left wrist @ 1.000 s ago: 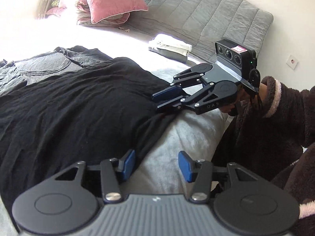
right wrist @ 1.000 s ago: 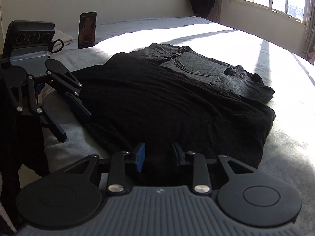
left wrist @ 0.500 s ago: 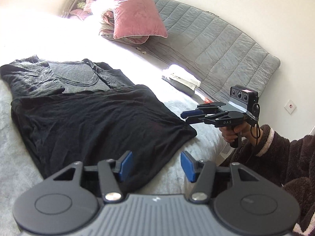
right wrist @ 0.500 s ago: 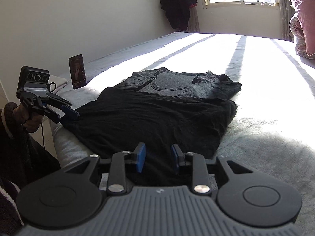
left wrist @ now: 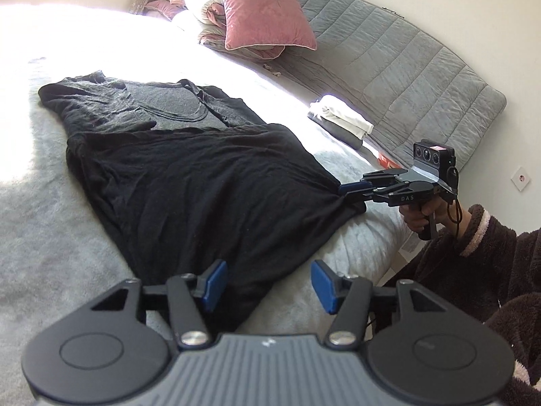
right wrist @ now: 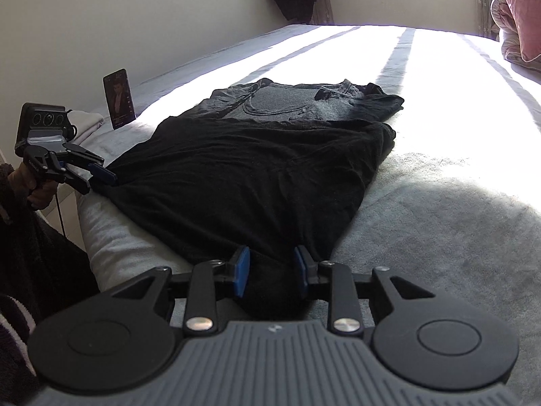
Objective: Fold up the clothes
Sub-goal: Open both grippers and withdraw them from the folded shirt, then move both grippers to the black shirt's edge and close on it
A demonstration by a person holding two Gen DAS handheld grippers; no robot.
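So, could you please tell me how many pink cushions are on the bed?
1: the pink cushion leans on folded bedding beside the grey quilted pad; others may be hidden behind it.

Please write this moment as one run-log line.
task: fold black shirt | left hand-held gripper: open, jaws just been opening, hem between unpressed | right hand-held gripper: at other corner, grip unclear

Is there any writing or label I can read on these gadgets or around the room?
"DAS": on the side of the right gripper.
Red label on that gripper's camera box: too small to read.
Phone screen propped by the wall: shows a picture, any text too blurred.
Nothing else readable.
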